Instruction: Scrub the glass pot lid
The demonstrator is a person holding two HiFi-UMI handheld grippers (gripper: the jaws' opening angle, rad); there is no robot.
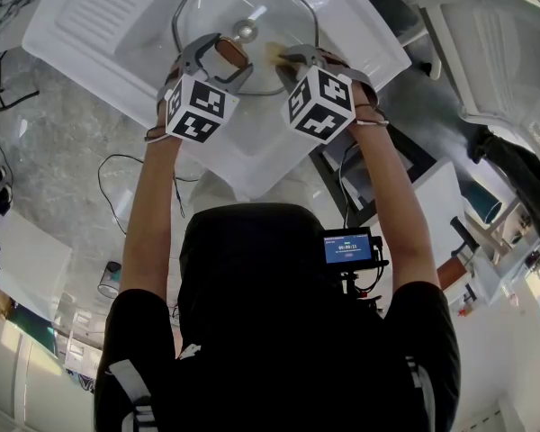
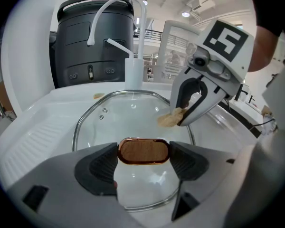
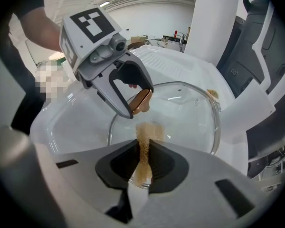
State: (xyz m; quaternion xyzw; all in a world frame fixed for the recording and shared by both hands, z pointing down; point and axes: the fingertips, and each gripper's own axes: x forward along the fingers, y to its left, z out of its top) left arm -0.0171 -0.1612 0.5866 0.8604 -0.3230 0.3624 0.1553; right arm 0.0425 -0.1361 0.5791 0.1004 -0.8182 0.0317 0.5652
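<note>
Left claw (image 2: 143,162) endwise on handle (image 2: 143,151), seemingly

The clear round glass pot lid (image 2: 133,115) carries a silvery metal rim. Its oval knob (image 2: 143,151) is wood-brown inside a shiny copper band. The thin scrubbing pad (image 3: 143,144) is speckled tan-brown. The left gripper (image 1: 227,57) and the right gripper (image 1: 292,58) are pale grey with black ribbed pads. Their cubes are white, patterned with black square markers. At the upper left of the head view, the white ribbed sink (image 1: 90,16) shows parallel grooves. The curved tap (image 2: 118,4) is white, and the bulky bin (image 2: 85,46) is dark grey.
</note>
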